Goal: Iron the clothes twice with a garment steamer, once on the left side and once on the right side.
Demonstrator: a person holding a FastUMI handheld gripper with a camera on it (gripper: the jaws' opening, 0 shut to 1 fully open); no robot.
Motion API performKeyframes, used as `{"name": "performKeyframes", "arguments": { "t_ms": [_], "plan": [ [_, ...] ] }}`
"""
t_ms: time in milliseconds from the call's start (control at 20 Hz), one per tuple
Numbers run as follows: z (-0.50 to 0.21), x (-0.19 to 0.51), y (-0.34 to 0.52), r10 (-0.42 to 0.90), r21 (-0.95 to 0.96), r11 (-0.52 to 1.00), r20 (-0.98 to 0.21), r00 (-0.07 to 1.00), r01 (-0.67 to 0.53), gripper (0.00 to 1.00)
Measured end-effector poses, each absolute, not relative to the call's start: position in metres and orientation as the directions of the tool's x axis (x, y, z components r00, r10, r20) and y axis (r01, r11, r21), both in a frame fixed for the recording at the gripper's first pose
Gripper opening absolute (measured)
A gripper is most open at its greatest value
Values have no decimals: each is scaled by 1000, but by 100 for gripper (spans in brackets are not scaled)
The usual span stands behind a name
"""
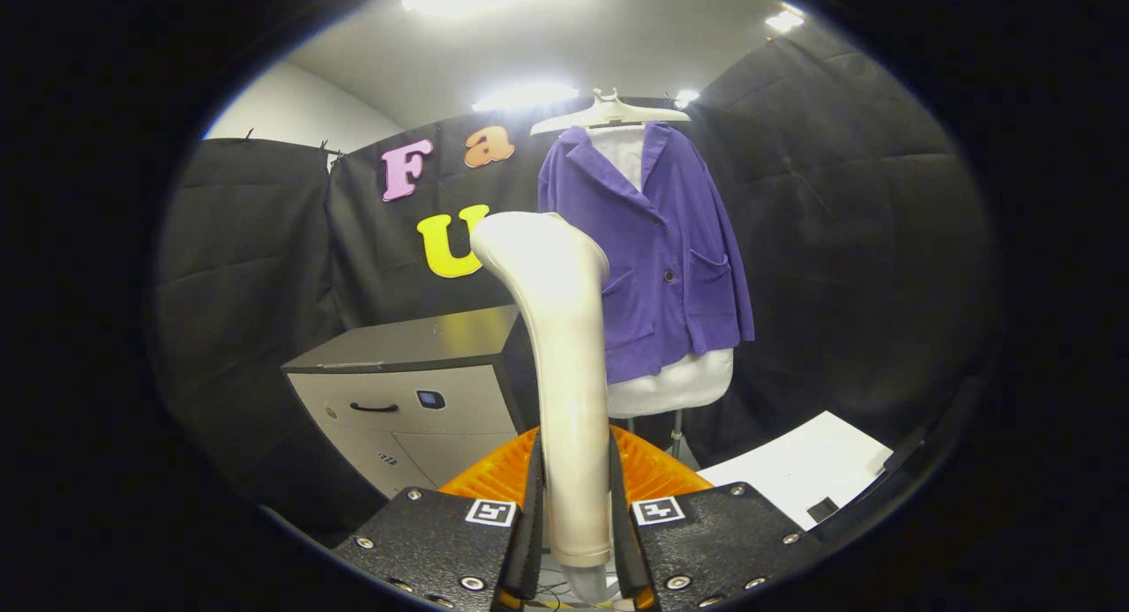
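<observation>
The tongs (pixel 575 515) pinched the white garment steamer (pixel 564 365) upright by its handle, well short of the purple jacket (pixel 670 259) hanging beyond, so no side looked ironed yet and it probably needed moving closer first.

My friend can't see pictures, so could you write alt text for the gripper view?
The gripper is shut on a cream garment steamer held upright, with a purple jacket hanging on a white hanger beyond it. A grey cabinet stands beside the jacket.
</observation>
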State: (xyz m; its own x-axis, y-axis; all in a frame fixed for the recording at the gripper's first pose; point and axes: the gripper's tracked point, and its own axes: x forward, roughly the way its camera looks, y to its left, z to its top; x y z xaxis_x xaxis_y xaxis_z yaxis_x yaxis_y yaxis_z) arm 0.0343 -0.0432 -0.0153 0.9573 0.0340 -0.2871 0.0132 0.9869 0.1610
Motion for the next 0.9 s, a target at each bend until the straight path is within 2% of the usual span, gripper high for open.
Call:
{"name": "performKeyframes", "arguments": {
  "t_ms": [900],
  "plan": [
    [-18,42,-25,48,156,988,-305,951,1,33]
  ]
}}
